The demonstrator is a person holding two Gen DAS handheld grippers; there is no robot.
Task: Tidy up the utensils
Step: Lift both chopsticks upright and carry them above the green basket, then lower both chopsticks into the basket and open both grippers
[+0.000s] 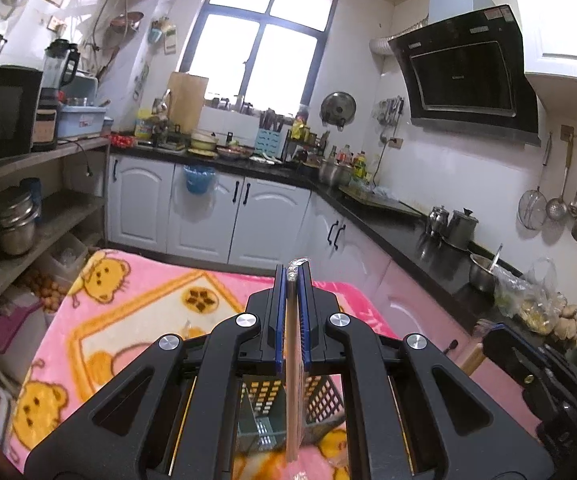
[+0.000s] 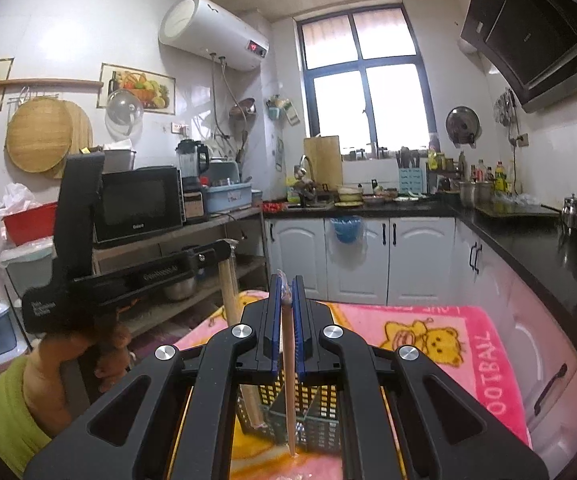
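left gripper [image 1: 297, 276] clamped on wrapped chopsticks [image 1: 293, 380], right gripper [image 2: 287, 286] clamped on a second wrapped pair [image 2: 288, 380], both hanging at lower centre of frame above black mesh basket [image 2: 320, 420] on pink-blanketed desk [image 2: 448, 332], seemingly poised for sorting into compartments

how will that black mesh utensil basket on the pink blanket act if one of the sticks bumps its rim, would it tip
Probably easily. The black mesh basket looks like thin perforated plastic, so likely light. It stands taller than wide on a soft pink blanket, an uncertain footing. The wrapped chopsticks in the right gripper look stiff enough to lever it.
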